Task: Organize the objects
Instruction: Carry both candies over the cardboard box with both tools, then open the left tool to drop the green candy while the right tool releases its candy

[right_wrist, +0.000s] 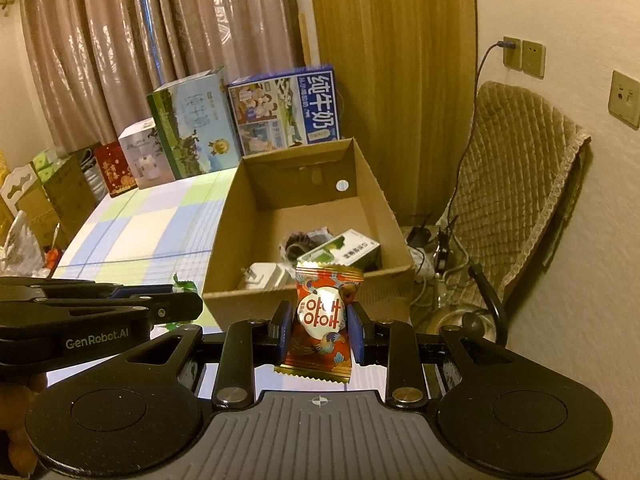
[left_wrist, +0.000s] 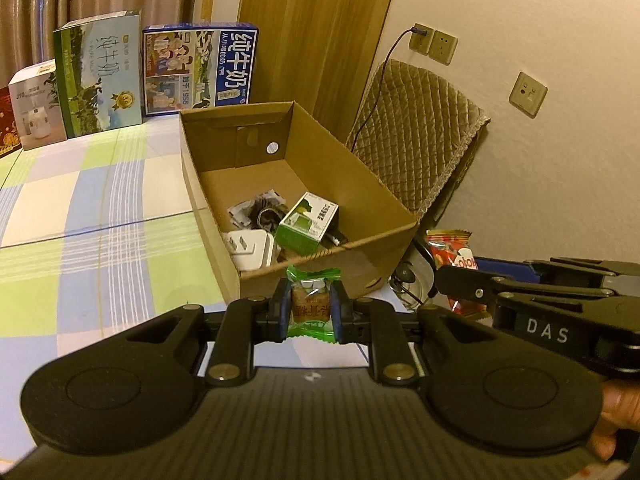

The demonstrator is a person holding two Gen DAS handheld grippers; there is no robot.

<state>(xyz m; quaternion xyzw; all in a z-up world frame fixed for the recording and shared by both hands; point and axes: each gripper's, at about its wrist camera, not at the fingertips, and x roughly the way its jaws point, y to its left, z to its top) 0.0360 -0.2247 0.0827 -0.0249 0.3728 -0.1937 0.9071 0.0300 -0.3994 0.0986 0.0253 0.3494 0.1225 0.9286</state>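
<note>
Setting: checked cloth in green, blue and white covers the table [left_wrist: 80, 208]; curtains, a wooden panel and a padded chair [right_wrist: 520, 168] stand behind it.
Left gripper [left_wrist: 311, 304]: closed on a green-wrapped sweet [left_wrist: 310, 306], its blue pads pressing the wrapper from both sides; the wrapper's long axis runs along the fingers, pointing at the box.
Right gripper [right_wrist: 322, 326]: clamped on a red-wrapped sweet [right_wrist: 320, 320], held the same way, long axis along the fingers.
Key relation: the open cardboard box [left_wrist: 208, 184] lies straight ahead of both claws, at the table's right edge; its near wall sits just beyond each sweet. Both tips look short of the rim, so I judge each hand must go forward over that wall before letting go.
Nearer hand: the two stand side by side; neither is clearly closer.
Box contents: a white plug adapter [left_wrist: 250, 248] by the near wall, a small green carton [left_wrist: 306, 222] beside it, a dark crumpled bundle [left_wrist: 260, 210] behind.
Far edge: milk cartons [left_wrist: 160, 72] stand upright along the table's back edge.
Left view only: the red sweet past the right gripper's arm, beside the box's near right corner.
Right view only: cables and a power strip on the floor by the chair, and more boxes at the table's far left corner.
</note>
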